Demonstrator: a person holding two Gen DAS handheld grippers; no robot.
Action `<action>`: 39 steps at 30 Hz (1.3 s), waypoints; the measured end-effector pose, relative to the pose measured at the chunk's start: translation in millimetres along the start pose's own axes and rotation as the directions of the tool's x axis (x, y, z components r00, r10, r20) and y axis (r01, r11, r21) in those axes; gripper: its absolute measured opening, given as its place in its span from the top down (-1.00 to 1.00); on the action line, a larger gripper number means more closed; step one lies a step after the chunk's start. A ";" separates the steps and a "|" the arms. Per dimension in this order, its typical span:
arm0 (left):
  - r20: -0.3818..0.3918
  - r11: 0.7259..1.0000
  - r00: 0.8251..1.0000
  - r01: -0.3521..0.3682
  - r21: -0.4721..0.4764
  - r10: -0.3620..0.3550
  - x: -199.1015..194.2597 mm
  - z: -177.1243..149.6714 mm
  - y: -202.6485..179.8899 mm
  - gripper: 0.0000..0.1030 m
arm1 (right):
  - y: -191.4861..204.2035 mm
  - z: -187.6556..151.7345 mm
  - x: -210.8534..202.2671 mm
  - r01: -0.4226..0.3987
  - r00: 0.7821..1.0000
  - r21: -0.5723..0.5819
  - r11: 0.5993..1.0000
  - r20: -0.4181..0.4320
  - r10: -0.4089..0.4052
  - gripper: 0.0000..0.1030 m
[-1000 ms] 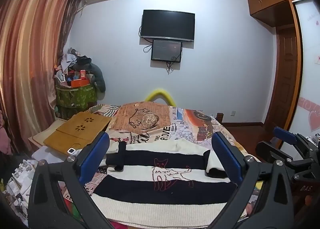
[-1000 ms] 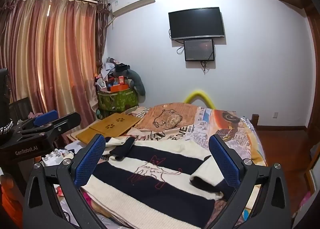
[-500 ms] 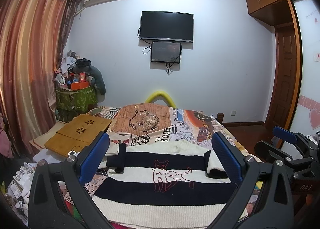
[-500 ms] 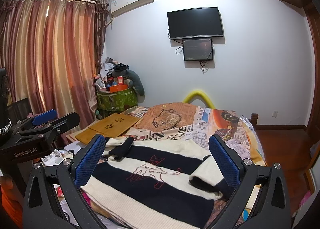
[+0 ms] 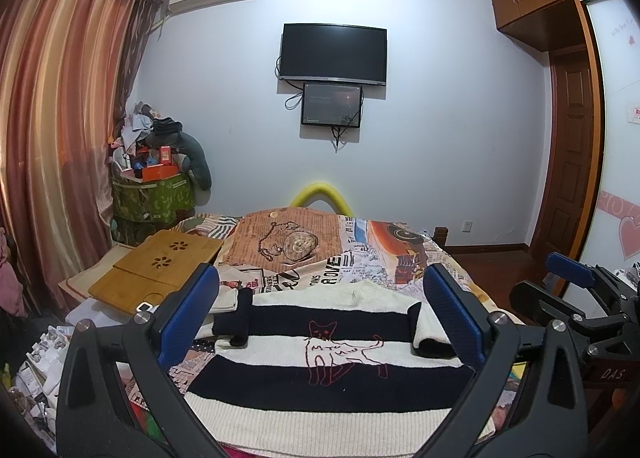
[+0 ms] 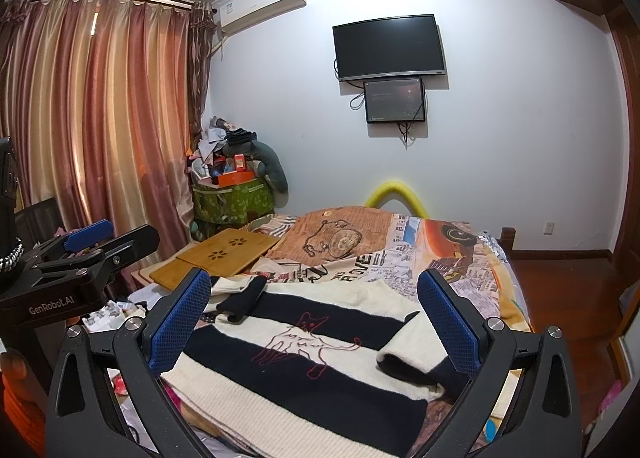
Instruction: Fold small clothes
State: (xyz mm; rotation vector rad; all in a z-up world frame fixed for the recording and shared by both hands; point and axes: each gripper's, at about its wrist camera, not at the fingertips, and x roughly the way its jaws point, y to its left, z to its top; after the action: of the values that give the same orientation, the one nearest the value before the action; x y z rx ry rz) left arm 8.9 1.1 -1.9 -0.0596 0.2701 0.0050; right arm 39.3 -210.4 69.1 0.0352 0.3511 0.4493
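A striped sweater (image 5: 328, 362) is spread flat on the bed, framed by two wide-open grippers.

The left gripper (image 5: 320, 318) is seen low in its own view with its blue-padded jaws held far apart and nothing gripped between them; the right gripper (image 6: 316, 322) is shown the same way, fully spread and empty. The sweater, banded in cream and black with a red-outlined cat (image 5: 340, 346) stitched at its centre, is laid in the lower middle of both frames on a newspaper-print bedspread (image 5: 344, 258). Both sleeves are folded inward across the chest. A wooden lap tray (image 5: 160, 270) is placed at the left of the bed, and a television (image 5: 334, 54) is mounted on the wall in the upper centre. In the left wrist view the right gripper is glimpsed at the right edge.
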 end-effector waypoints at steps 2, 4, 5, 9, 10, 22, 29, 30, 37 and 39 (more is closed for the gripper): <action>0.000 1.000 1.000 0.001 0.000 -0.001 0.0 0.3 -0.4 -1.00 | 0.1 0.1 0.1 0.001 1.000 0.000 1.000 0.000 -0.001 -0.99; 0.001 1.000 1.000 -0.001 0.001 0.001 -1.0 1.1 -0.3 -1.00 | 0.1 0.1 0.1 0.000 1.000 0.000 1.000 0.000 0.000 -0.99; 0.003 1.000 1.000 -0.002 0.001 0.002 -1.4 0.8 0.2 -1.00 | 0.2 0.1 0.1 0.001 1.000 0.000 1.000 0.000 -0.001 -0.99; 0.008 1.000 1.000 -0.005 0.000 0.005 -3.0 2.1 0.3 -1.00 | -0.1 0.1 0.1 0.000 1.000 0.001 1.000 0.000 0.000 -0.99; 0.008 1.000 1.000 -0.005 0.001 0.005 -2.8 2.3 0.1 -1.00 | 0.1 0.1 0.1 0.000 1.000 0.000 1.000 0.000 0.000 -0.99; 0.007 1.000 1.000 -0.002 0.002 0.002 -3.6 3.3 0.5 -1.00 | -2.8 -0.1 0.0 0.005 1.000 0.002 1.000 -0.001 -0.005 -0.99; 0.008 1.000 1.000 -0.004 0.002 0.004 -3.0 1.9 0.0 -1.00 | -4.4 0.5 -0.1 0.005 1.000 0.002 1.000 -0.002 -0.005 -0.99; 0.008 1.000 1.000 -0.005 0.002 0.005 -3.2 2.5 0.1 -1.00 | -4.0 0.5 -0.1 0.004 1.000 0.002 1.000 -0.002 -0.004 -0.99; 0.004 1.000 1.000 -0.011 0.011 0.011 2.6 4.1 -1.1 -1.00 | -6.9 -0.3 2.3 0.005 1.000 0.004 1.000 -0.009 -0.005 -0.99; 0.002 1.000 1.000 -0.011 0.014 0.011 5.1 4.3 -1.7 -1.00 | -9.2 -1.1 6.4 0.005 1.000 0.006 1.000 -0.017 -0.005 -0.99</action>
State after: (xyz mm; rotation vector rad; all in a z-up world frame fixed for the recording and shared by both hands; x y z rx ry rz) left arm 15.0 -0.4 0.9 -0.0446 0.2688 0.0141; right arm 48.2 -216.0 65.0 0.0365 0.3692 0.4435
